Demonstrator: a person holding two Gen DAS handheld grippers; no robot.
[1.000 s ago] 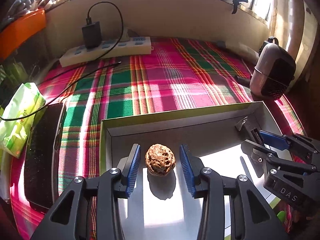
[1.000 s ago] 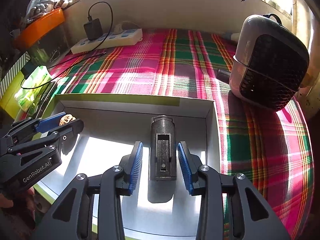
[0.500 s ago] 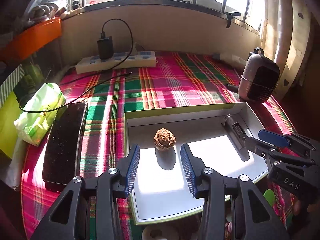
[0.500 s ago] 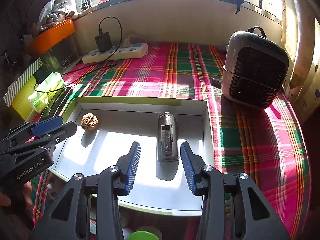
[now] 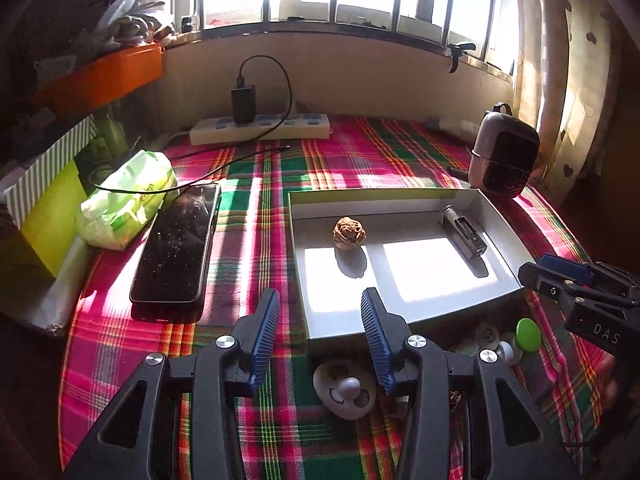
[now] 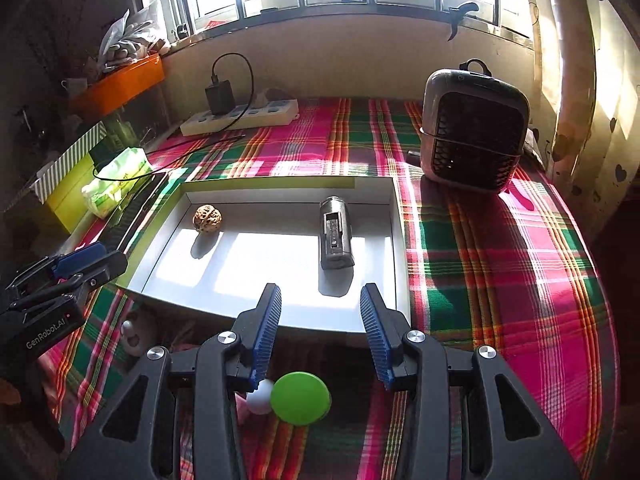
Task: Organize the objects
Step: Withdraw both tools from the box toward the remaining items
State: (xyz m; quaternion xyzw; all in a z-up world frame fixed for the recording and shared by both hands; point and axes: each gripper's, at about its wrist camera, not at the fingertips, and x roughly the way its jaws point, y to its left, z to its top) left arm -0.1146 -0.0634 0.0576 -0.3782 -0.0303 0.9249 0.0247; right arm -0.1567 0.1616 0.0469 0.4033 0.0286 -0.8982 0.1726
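A shallow white box [image 5: 400, 304] [image 6: 280, 316] lies on the plaid cloth. Inside it rest a brown walnut [image 5: 349, 232] [image 6: 207, 219] on the left and a dark metal cylinder [image 5: 464, 232] [image 6: 335, 232] on the right. My left gripper [image 5: 318, 316] [image 6: 80, 264] hangs open above the box's near left edge, nothing between its blue pads. Over the box's near right edge my right gripper [image 6: 320, 312] [image 5: 560, 272] is open and empty too. Both stand well back from the two objects.
A black phone [image 5: 176, 244] and a green tissue pack [image 5: 128, 196] lie left of the box. A power strip [image 5: 260, 130] sits at the back, a small heater [image 6: 472, 128] at the right. Small toys, one with a green cap [image 6: 300, 398], lie below the box's near edge.
Both grippers have drawn back and up from the box, leaving the walnut and the cylinder lying in it. The objects now lie far ahead of the open jaws.
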